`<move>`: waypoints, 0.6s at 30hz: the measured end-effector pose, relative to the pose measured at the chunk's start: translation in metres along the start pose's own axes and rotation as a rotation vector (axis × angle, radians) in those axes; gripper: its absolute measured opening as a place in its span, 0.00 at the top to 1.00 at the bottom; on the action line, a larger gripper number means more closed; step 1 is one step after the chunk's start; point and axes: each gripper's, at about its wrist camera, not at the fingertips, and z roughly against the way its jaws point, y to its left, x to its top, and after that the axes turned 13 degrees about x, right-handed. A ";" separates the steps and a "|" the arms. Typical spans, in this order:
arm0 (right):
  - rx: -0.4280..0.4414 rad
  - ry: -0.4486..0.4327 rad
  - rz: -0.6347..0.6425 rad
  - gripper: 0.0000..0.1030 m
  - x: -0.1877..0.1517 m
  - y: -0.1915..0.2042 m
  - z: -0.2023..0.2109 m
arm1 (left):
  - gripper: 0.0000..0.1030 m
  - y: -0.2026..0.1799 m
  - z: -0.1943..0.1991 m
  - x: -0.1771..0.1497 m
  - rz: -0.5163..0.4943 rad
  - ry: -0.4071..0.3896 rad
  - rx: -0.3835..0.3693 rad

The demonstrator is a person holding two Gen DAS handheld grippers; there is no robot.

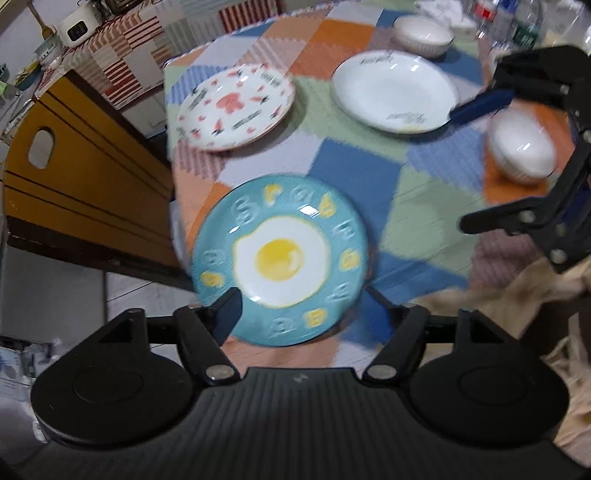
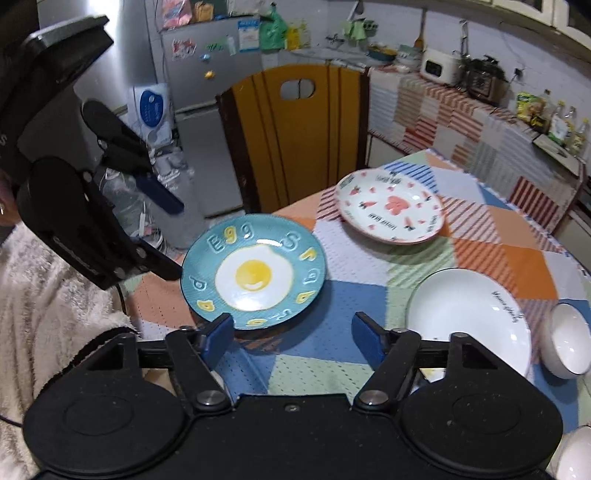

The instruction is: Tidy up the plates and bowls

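Note:
A teal plate with a fried-egg print [image 1: 280,258] [image 2: 255,275] lies at the table's near corner. My left gripper [image 1: 299,306] is open, its fingers straddling the plate's near rim; it also shows in the right wrist view [image 2: 173,236]. My right gripper [image 2: 291,334] is open and empty above the cloth between the teal plate and a plain white plate [image 2: 469,321] [image 1: 395,90]; it also shows in the left wrist view [image 1: 469,166]. A white plate with red prints [image 1: 236,107] [image 2: 391,212] lies further back. White bowls [image 1: 522,147] [image 1: 423,35] [image 2: 567,343] stand beside the white plate.
A patchwork cloth [image 2: 498,258] covers the table. An orange-brown chair back [image 2: 295,136] [image 1: 85,162] stands at the table's edge. Bottles [image 1: 517,26] stand at the far corner. A fridge [image 2: 207,110] and a kitchen counter [image 2: 461,107] lie beyond.

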 end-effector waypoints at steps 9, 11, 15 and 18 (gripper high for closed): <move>-0.046 -0.085 0.054 0.10 -0.007 -0.013 -0.062 | 0.20 0.031 -0.050 -0.002 -0.067 -0.015 0.013; -0.030 -0.103 0.009 0.11 -0.008 -0.020 -0.075 | 0.20 0.036 -0.063 -0.001 -0.050 -0.004 0.009; 0.038 -0.122 -0.110 0.14 -0.009 -0.037 -0.095 | 0.21 0.055 -0.093 -0.002 0.027 0.029 -0.001; 0.081 -0.087 -0.197 0.17 -0.008 -0.050 -0.110 | 0.24 0.073 -0.113 -0.004 0.118 0.084 -0.017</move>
